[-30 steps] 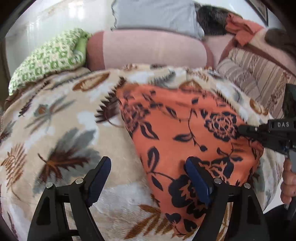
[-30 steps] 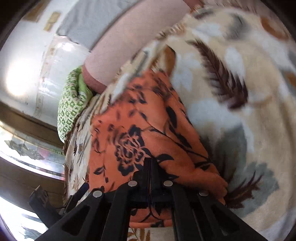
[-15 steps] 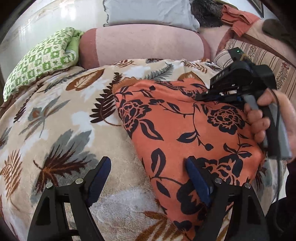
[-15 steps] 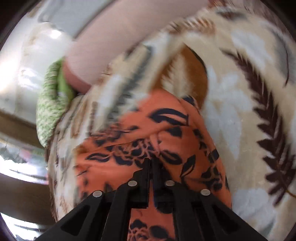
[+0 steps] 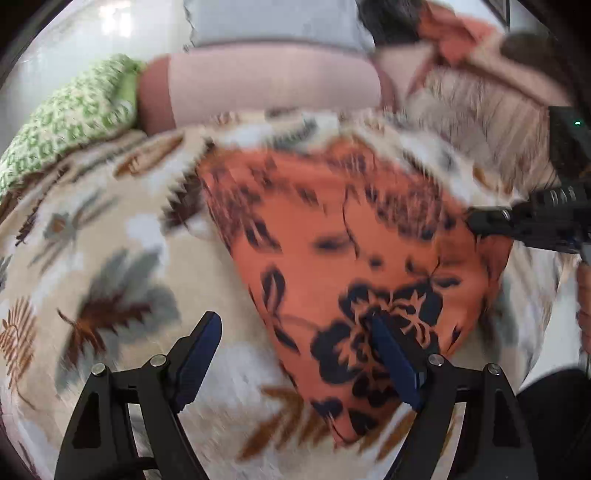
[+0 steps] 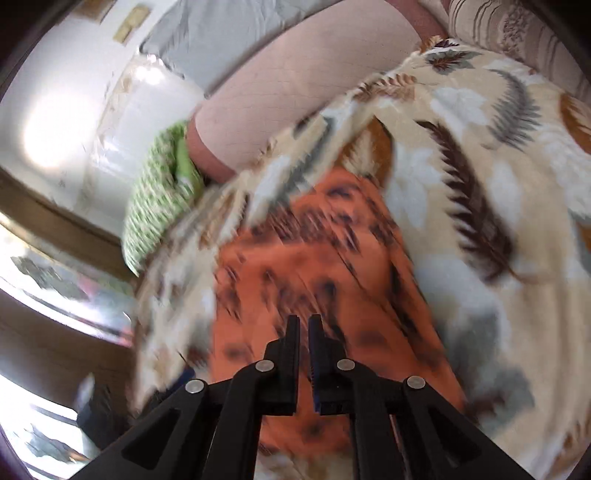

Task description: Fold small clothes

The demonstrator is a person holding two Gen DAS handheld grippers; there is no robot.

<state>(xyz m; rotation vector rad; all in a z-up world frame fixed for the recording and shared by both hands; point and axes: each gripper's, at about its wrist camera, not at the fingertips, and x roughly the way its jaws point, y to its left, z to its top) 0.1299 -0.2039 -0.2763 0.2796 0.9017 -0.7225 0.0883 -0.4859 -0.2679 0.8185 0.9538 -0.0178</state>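
An orange garment with black flowers [image 5: 332, 236] lies folded flat on a cream leaf-print blanket [image 5: 110, 258]. It also shows in the right wrist view [image 6: 314, 266]. My left gripper [image 5: 295, 339] is open and empty; its right finger [image 5: 391, 350] hovers over the garment's near part, its left finger over the blanket. My right gripper [image 6: 303, 332] has its jaws a narrow slit apart with nothing between them, above the garment's near end. It also shows in the left wrist view [image 5: 476, 221] at the garment's right edge. Both views are blurred.
A pink bolster [image 5: 266, 85] lies at the back with a grey pillow [image 5: 273, 18] behind it. A green patterned cushion [image 5: 70, 114] sits at the back left. Striped bedding [image 5: 480, 110] and an orange cloth [image 5: 458, 37] lie at the back right.
My right gripper has let go of the garment, its jaws parting slightly, and drawn back to the garment's right edge. The garment now lies flat. The left gripper stayed open, shifting a little.
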